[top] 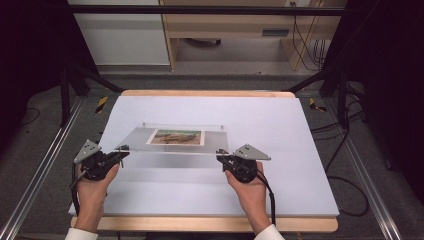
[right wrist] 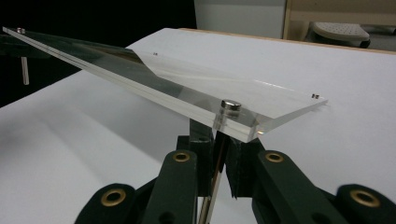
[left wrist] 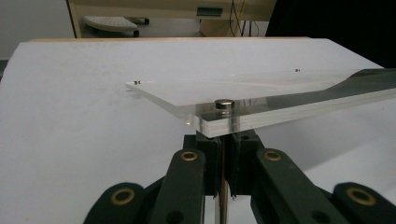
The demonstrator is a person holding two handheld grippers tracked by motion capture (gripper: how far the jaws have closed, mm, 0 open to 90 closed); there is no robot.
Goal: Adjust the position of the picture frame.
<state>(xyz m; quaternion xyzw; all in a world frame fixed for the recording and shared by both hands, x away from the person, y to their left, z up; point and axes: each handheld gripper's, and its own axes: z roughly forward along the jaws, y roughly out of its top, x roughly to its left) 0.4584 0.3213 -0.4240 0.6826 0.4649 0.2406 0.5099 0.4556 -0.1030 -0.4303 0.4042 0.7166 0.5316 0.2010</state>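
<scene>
High view, clear acrylic frame (top: 175, 140) holding landscape photo (top: 176, 137), left claw (top: 121, 153) and right claw (top: 220, 156) clamped on its corner pins

Clear acrylic frame (top: 172, 140): two transparent sheets stacked face to face, rectangular, with a small landscape picture (top: 176, 137) sandwiched at the centre. Small round silver magnets (left wrist: 224, 104) sit at the corners; a thin metal pin (right wrist: 215, 182) runs down from the near-corner magnet. Pose: near edge raised off the white table (top: 280, 125), far edge low, near or on the surface. Position: mid-table, long side running across.
</scene>
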